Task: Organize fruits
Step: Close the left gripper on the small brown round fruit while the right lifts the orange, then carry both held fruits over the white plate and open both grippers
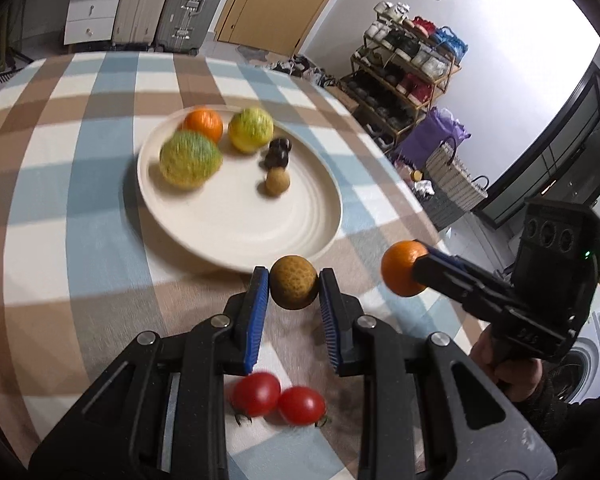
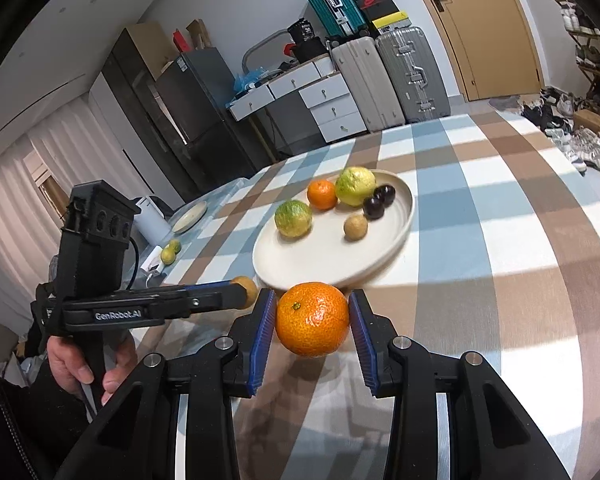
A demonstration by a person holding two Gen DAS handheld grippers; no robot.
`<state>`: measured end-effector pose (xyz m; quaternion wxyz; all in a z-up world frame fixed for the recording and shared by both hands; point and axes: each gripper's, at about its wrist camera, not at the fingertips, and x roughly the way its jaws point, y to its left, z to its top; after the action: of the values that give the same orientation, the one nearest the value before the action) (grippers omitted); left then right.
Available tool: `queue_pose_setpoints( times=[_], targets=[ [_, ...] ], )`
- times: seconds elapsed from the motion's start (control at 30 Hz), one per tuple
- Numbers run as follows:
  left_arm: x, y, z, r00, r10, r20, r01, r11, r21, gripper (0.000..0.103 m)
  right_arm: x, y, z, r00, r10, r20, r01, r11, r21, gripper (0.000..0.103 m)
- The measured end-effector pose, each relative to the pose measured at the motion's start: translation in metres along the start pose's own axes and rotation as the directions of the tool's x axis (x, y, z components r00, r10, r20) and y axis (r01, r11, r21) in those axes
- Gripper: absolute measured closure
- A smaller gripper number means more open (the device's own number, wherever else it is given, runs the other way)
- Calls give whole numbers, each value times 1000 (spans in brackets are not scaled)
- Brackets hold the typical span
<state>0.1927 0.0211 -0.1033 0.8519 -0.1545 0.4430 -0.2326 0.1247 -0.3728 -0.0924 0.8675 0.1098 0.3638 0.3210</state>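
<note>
Blue-padded left hand-held gripper (image 1: pixel 294 286) clamps a small brown fruit (image 1: pixel 293 287); the right hand-held gripper (image 2: pixel 313 320) grips an orange (image 2: pixel 312 319). Both hang just before the cream plate (image 1: pixel 240 220) of fruit on the checked desk (image 1: pixel 80 200); two cherry tomatoes (image 1: pixel 278 400) lie below.

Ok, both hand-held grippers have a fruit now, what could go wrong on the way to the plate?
1. The left hand-held gripper pinches the round brown fruit only at its fingertips; it could slip out.
2. The right hand-held gripper grips the orange the same way, close beside the left; they might bump.
3. The plate already holds round fruit, which may roll if knocked.
</note>
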Motion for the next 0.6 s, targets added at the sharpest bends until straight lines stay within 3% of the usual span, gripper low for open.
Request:
queue_pose_setpoints(
  times=[0.23, 0.47, 0.6],
  targets=[
    [0, 0, 52, 999, 10, 39, -11, 999, 31, 80, 17, -3, 27, 1000, 9, 6, -9, 1000, -11, 65],
    [36, 11, 100, 999, -40, -35, 40, 999, 13, 80, 52, -4, 53, 999, -12, -39, 11, 1000, -24, 65],
    [52, 17, 118, 998, -17, -60, 18, 1000, 23, 80, 73, -8, 64, 997, -23, -68, 21, 1000, -21, 65]
  ],
)
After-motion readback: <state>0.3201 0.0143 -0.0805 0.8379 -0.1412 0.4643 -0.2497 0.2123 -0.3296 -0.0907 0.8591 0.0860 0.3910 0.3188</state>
